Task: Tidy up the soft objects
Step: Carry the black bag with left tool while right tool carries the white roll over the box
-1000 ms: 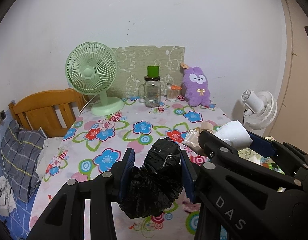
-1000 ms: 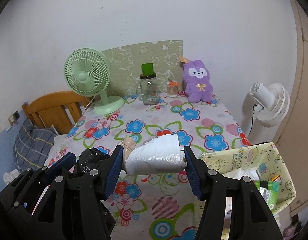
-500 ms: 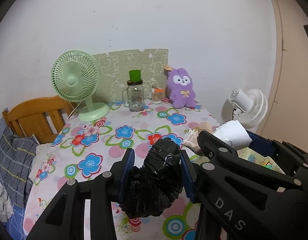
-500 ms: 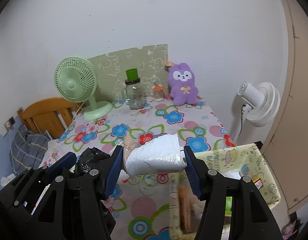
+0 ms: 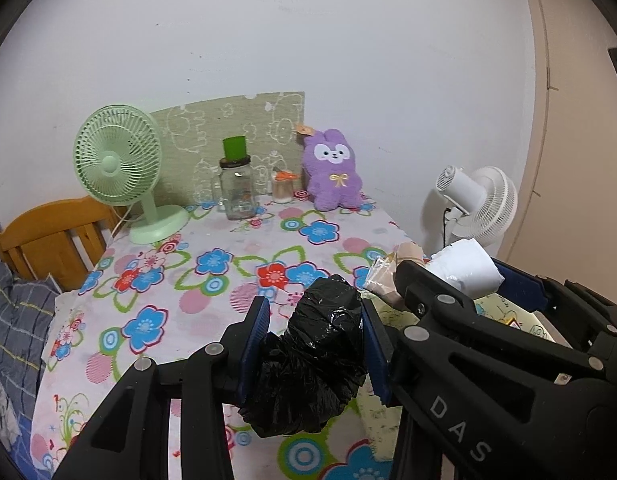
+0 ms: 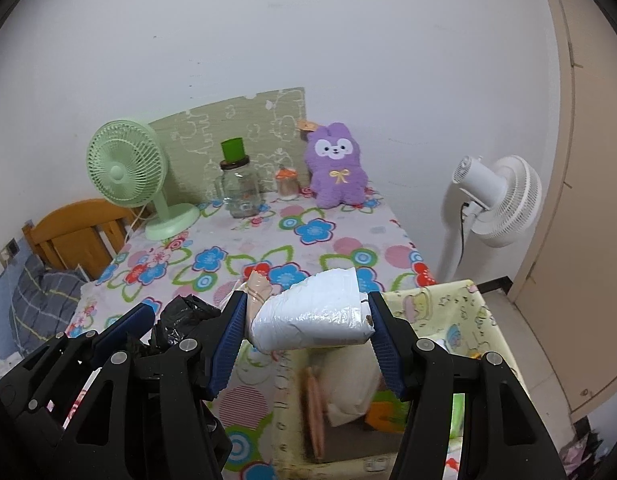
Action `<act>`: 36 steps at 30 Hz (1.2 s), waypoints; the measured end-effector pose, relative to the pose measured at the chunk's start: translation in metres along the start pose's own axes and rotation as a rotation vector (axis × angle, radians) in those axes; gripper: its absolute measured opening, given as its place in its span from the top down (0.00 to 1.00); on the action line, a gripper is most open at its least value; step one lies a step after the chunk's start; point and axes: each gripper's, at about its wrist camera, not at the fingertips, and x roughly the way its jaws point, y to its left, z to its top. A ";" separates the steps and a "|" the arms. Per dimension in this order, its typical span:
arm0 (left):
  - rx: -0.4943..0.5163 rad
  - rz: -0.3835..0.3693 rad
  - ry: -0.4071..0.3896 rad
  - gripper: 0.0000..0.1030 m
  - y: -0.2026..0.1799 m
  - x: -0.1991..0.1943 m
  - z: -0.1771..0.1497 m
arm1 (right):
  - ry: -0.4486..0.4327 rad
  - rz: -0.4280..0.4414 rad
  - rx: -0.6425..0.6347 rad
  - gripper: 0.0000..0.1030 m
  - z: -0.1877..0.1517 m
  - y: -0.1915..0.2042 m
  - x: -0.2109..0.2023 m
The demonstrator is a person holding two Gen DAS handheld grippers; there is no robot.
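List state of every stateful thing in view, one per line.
Left gripper: shut on crumpled black plastic bag, held above the table.
Right gripper: shut on white plastic-wrapped bundle, over the yellow patterned fabric bin.
Yellow patterned fabric bin: open, items inside.
Green desk fan: upright.
Glass jar with dark lid: upright, closed, green cup on top.
Purple plush bunny: upright against wall.

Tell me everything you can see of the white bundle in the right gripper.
The white bundle is a soft roll wrapped in crinkled, glossy white plastic, lying crosswise. The right gripper has its blue-padded jaws shut on its two ends. It hangs in the air above the open patterned fabric bin; a beige item presses against its left end.
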 end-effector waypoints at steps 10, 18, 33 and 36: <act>0.023 -0.034 0.009 0.55 -0.028 0.009 -0.003 | 0.004 -0.033 0.012 0.39 -0.005 -0.026 0.001; 0.039 -0.072 0.031 0.55 -0.049 0.023 -0.003 | 0.007 -0.059 0.036 0.39 -0.007 -0.050 0.007; 0.047 -0.147 0.110 0.53 -0.079 0.056 -0.009 | 0.051 -0.100 0.067 0.39 -0.014 -0.087 0.024; 0.055 -0.161 0.121 0.52 -0.085 0.059 -0.012 | 0.065 -0.108 0.076 0.39 -0.018 -0.092 0.026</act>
